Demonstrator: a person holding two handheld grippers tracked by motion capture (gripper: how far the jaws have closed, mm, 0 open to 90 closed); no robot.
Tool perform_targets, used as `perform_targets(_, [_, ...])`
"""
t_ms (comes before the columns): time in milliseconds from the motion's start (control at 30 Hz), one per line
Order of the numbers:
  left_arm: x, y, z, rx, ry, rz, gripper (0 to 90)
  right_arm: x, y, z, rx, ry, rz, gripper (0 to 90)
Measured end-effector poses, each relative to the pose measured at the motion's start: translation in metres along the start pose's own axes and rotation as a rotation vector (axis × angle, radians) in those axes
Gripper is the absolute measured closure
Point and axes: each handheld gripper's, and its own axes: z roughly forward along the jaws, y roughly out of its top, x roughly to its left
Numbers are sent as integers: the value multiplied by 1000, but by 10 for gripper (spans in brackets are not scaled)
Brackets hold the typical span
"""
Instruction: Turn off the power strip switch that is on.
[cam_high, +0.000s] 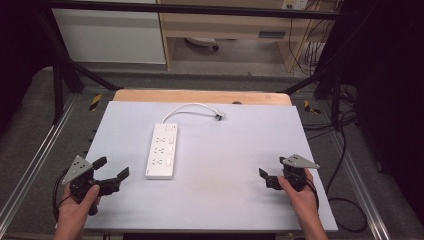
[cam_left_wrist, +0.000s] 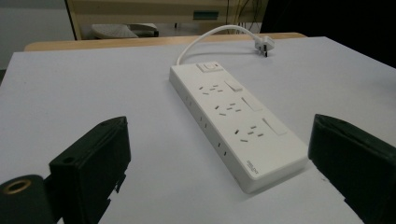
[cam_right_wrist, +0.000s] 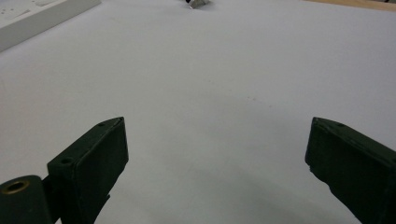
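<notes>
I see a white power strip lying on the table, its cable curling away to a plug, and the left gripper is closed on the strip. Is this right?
Not quite. In the left gripper view the left gripper is open, its fingers apart and short of the power strip. The rest holds: its cable curls to the plug.

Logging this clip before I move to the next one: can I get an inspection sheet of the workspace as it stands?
Surface: pale grey table top, bare around the strip.
Job's things: white power strip lying flat, three sockets up; its white cord loops to the plug, unplugged.
Clutter: nothing seen.
Grippers: left tool open, near the strip, touching nothing; right tool open over bare table.
Cables: a black cable hangs off the right edge.
Surroundings: black frame, wooden shelving behind.
</notes>
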Motion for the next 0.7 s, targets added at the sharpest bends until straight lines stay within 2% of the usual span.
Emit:
perform_targets(200, [0, 1, 0, -15, 1, -10, 56, -1, -1, 0, -4, -9, 1, 61])
perform_targets(300, [0, 1, 1, -1, 7, -30, 61, 0, -1, 1, 2, -5, -1, 59])
perform_targets(367, [0, 1, 1, -1, 8, -27, 61, 1, -1, 2, 5, -1, -3, 57])
perform_targets(600, [-2, 2, 1, -26, -7, -44, 62, 3, 0, 0, -10, -5, -20, 60])
perform_targets(700, [-3, 4, -1, -44, -16, -35, 61, 4, 1, 0, -18, -5, -24, 60])
